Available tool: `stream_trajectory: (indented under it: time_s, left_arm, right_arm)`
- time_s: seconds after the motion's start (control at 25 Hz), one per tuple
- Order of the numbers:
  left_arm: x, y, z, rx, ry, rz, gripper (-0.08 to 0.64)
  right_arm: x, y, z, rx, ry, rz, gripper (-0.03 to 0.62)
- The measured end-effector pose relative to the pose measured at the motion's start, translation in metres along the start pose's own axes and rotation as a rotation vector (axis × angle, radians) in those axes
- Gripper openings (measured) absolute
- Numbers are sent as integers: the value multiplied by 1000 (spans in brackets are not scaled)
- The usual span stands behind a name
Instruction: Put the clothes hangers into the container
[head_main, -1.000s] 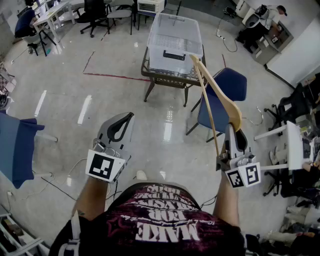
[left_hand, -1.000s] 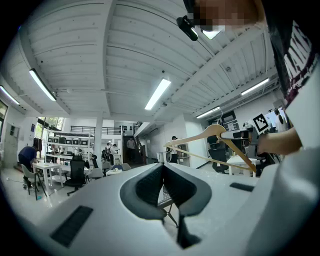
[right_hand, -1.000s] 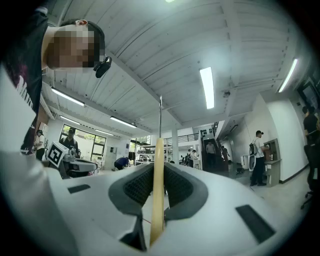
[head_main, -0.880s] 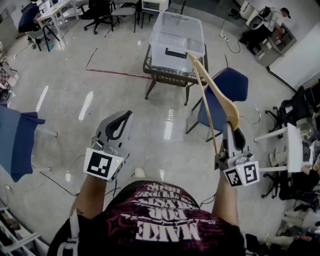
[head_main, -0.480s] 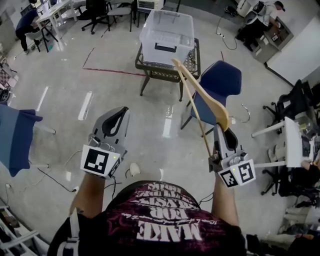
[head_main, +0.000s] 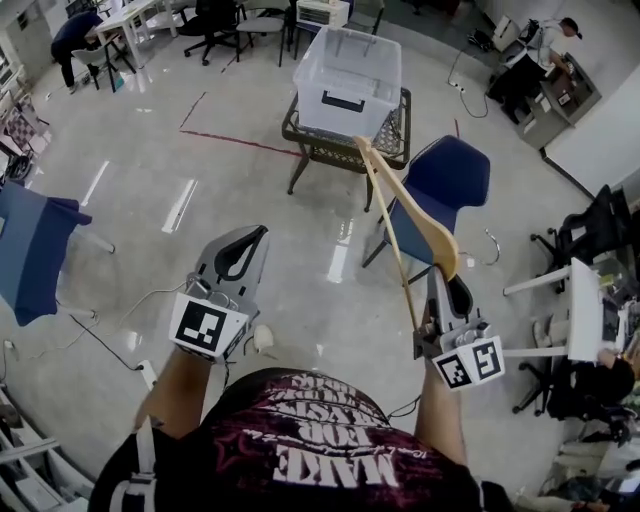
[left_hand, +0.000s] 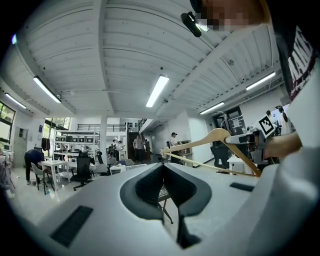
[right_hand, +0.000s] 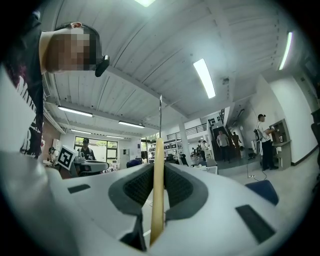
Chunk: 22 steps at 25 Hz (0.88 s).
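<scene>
- Right gripper (head_main: 448, 290): jaws clamped on the curved shoulder of a pale wooden clothes hanger (head_main: 405, 195). In the right gripper view the wood stands edge-on between the ribbed pads, gripped from both sides, with the thin metal hook rising straight above it.
- The hanger is held in the air in front of me, its long arm and lower bar reaching forward and up to the left. It touches nothing but the right gripper.
- Left gripper (head_main: 245, 255): jaws closed tip to tip with nothing between them. It is carried idle at my left, well apart from the hanger.
- Target: the clear plastic storage box with a black front latch (head_main: 325, 118) sits lidless on a small dark lattice-edged tabletop (head_main: 340, 150) ahead of me. A blue chair (head_main: 445, 180) stands just to its right.
- Step in hand, as I judge it: carrying, with the grasp done and the drop-off not yet reached.
- Next move calls for closing on the tabletop and steering clear of the chair.
- Then I should bring the hanger's far tip over the box rim and lay it flatter so it fits inside, and only then part the right jaws.
</scene>
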<state>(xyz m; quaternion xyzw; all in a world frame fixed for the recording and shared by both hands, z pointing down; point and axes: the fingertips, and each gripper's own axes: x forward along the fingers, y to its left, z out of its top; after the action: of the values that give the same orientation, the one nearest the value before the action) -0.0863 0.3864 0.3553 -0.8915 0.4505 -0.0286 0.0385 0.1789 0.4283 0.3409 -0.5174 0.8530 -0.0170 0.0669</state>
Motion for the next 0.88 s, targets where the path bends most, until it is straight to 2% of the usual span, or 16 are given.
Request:
stream_trajectory:
  time_s: [0.2, 0.6, 0.76, 0.88]
  left_arm:
    - [1, 12, 4, 30, -1, -13, 6]
    - [15, 90, -1, 22, -14, -56, 6]
    - [18, 123, -13, 28, -9, -65, 6]
    - [23, 147, -21, 4, 3, -55, 6]
  right_arm:
    - [12, 5, -8, 29, -5, -11, 63]
    - [81, 25, -2, 5, -34, -62, 63]
    - [106, 29, -3, 11, -59, -77, 63]
    - [121, 30, -7, 25, -52, -92, 63]
